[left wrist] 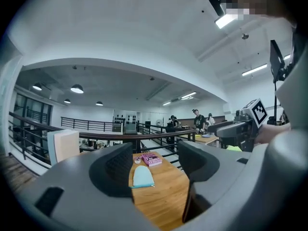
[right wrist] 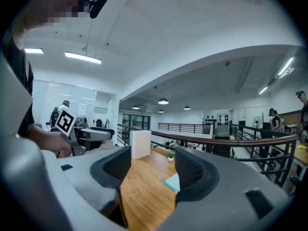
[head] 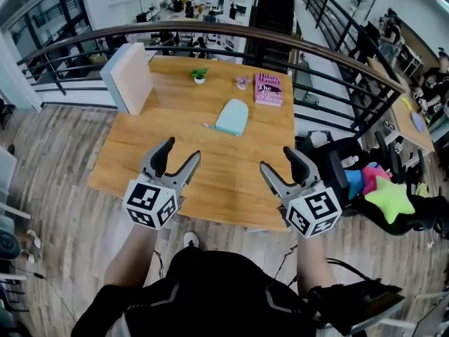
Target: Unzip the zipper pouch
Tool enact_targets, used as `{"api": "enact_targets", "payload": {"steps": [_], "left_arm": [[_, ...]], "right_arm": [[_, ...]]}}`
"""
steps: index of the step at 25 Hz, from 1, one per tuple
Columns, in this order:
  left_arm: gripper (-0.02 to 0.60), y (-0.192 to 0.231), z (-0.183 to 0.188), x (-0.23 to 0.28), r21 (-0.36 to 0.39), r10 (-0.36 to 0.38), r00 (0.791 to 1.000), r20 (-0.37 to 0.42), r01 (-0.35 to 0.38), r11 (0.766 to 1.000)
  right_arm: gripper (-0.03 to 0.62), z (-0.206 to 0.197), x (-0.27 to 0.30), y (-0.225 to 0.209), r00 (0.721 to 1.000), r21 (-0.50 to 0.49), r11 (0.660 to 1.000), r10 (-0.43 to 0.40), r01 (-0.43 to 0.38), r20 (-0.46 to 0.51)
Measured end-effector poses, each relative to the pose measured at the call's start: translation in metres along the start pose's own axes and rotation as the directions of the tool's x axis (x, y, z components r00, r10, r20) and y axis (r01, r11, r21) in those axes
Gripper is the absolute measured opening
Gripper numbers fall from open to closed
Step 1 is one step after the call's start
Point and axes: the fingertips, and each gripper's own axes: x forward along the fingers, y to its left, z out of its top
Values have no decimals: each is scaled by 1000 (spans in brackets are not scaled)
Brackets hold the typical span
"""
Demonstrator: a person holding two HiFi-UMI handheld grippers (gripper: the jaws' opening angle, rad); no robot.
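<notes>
- Nearest me are the two tools, held over the table's near edge. The left gripper (head: 181, 151) and the right gripper (head: 278, 159) both have their jaws spread wide with nothing held between them.
- The wooden table (head: 210, 170) stretches ahead of them. Nothing on it has been touched, so I judge the unzipping has not begun.
- The light-blue zipper pouch (head: 232, 117) lies flat at mid-table, well ahead of both grippers and roughly between them.
- Its long axis runs nearly straight away from me. The rounded end points toward the pink book (head: 268, 88) and the straight end faces me.
- A small tab (head: 208, 126) sticks out at the pouch's near left corner. I take it for the zipper pull, though it is too small to be sure.
- That corner is on the left gripper's side, so I would reach for the pull with the left and pin the body with the right.
</notes>
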Motion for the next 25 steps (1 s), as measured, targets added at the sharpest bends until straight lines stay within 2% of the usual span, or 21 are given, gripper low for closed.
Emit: {"api": "enact_targets", "payload": {"steps": [6,17,25], "left_arm": [[311,47,-1,19,-9,-56,998,-12,56,998],[311,97,-19,50,-11,-142,988,-53,142,990],[298,99,-47,77,-54,-116,988,-105,111,992]], "right_arm": [[285,3,40,3,998,18,998,-59,60,-31],[276,-4,92,-2,988,61,988,-140,144,-64],[268,-34,123,-39,990,85,992,-89,99,-105]]}}
